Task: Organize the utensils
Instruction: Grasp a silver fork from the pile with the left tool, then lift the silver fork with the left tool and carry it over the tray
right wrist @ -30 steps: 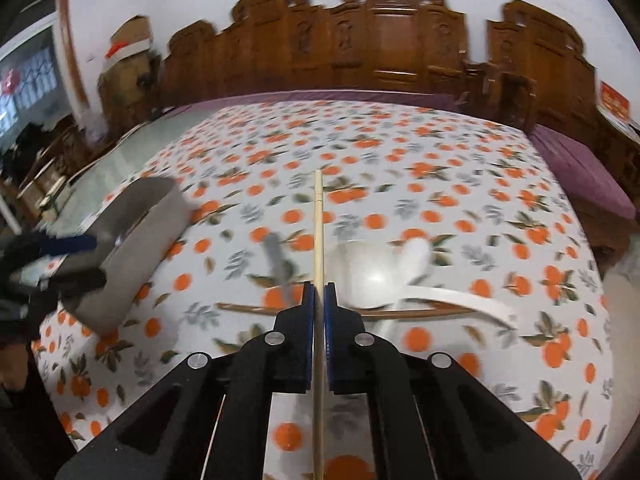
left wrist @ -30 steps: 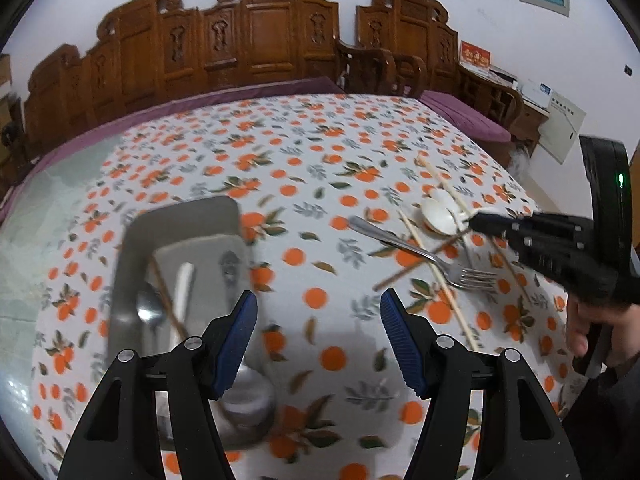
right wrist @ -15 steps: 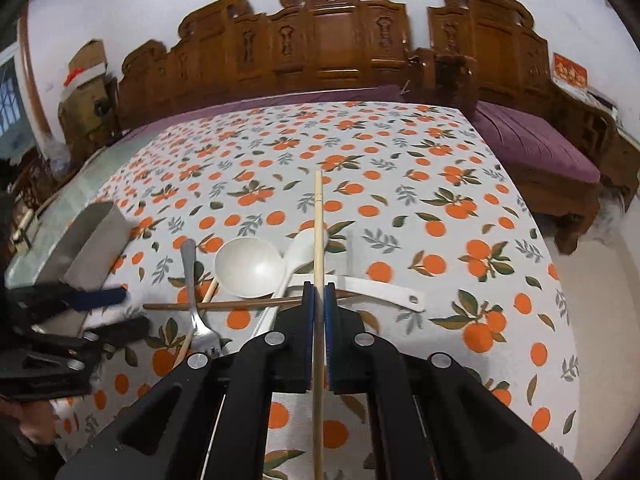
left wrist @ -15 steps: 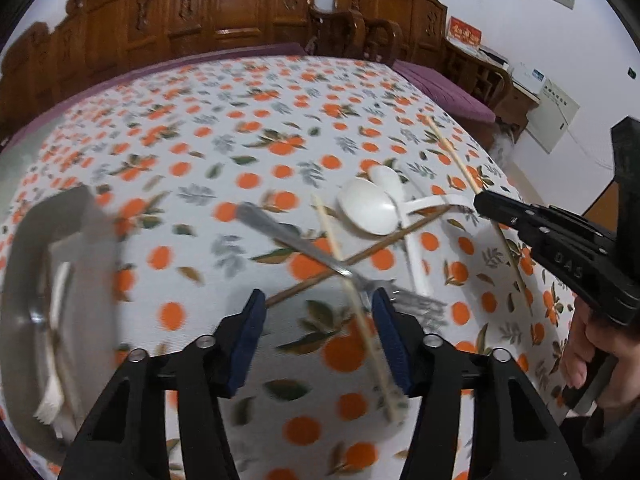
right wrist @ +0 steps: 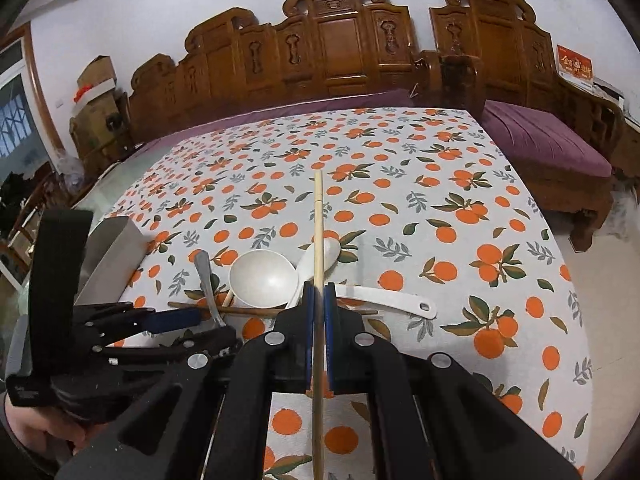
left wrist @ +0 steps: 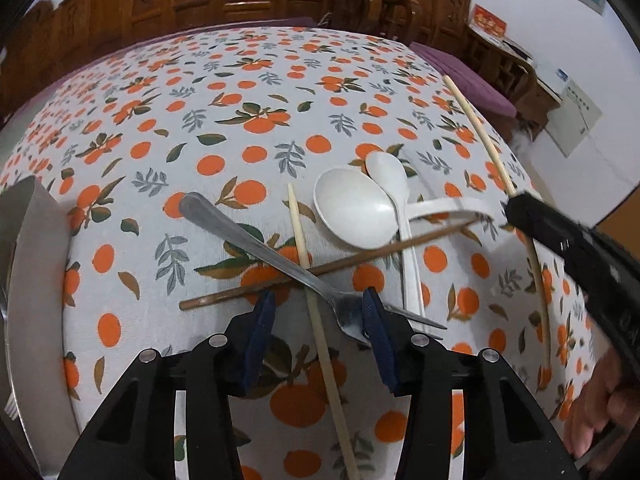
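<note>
While fork lies between left gripper fingertips.

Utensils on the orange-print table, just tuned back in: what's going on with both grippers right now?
The right gripper is shut on a pale chopstick, held above the tablecloth. The left gripper is open, its jaws low over the pile, straddling another pale chopstick and the metal fork. Two white spoons and a dark chopstick lie loose there. A metal tray sits to the left.
</note>
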`<action>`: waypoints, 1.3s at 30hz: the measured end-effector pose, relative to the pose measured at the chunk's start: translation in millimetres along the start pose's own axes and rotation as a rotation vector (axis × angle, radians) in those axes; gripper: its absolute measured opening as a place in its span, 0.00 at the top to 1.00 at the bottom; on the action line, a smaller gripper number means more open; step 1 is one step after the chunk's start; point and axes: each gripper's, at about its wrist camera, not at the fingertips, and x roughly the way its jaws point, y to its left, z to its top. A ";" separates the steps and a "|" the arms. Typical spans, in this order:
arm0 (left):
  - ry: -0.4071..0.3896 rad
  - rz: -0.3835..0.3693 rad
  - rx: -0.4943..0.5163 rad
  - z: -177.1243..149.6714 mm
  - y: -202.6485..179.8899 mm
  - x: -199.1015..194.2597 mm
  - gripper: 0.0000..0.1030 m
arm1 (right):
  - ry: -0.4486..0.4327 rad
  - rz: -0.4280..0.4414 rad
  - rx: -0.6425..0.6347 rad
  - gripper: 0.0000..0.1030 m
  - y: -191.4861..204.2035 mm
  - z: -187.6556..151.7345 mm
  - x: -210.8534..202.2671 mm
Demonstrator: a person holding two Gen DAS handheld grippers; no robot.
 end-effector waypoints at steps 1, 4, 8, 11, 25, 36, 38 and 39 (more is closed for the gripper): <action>0.001 -0.004 -0.015 2.1 1.1 0.9 0.58 | -0.002 0.003 0.003 0.94 0.3 0.1 -0.2; 0.001 -0.001 -0.041 7.4 0.4 4.0 0.58 | -0.004 0.002 0.002 0.94 1.0 0.1 0.3; 0.000 0.037 -0.062 12.9 -0.2 7.6 0.66 | -0.005 0.004 0.005 0.94 0.9 0.2 0.1; 0.003 0.057 -0.063 12.4 4.1 7.1 0.81 | -0.005 0.002 0.009 0.94 -0.2 0.3 0.1; 0.002 0.005 -0.017 0.8 27.3 -17.1 0.98 | -0.005 0.005 0.004 0.94 2.8 1.2 0.1; -0.072 0.003 0.083 -9.7 22.0 -58.9 0.99 | 0.016 0.042 -0.033 0.94 24.3 0.3 6.6; -0.085 0.000 0.095 -10.0 23.3 -66.6 1.00 | 0.021 0.047 -0.047 0.94 32.4 -0.1 7.5; -0.090 0.000 0.100 -10.5 23.6 -69.7 1.00 | 0.022 0.051 -0.063 0.94 38.7 -0.7 8.0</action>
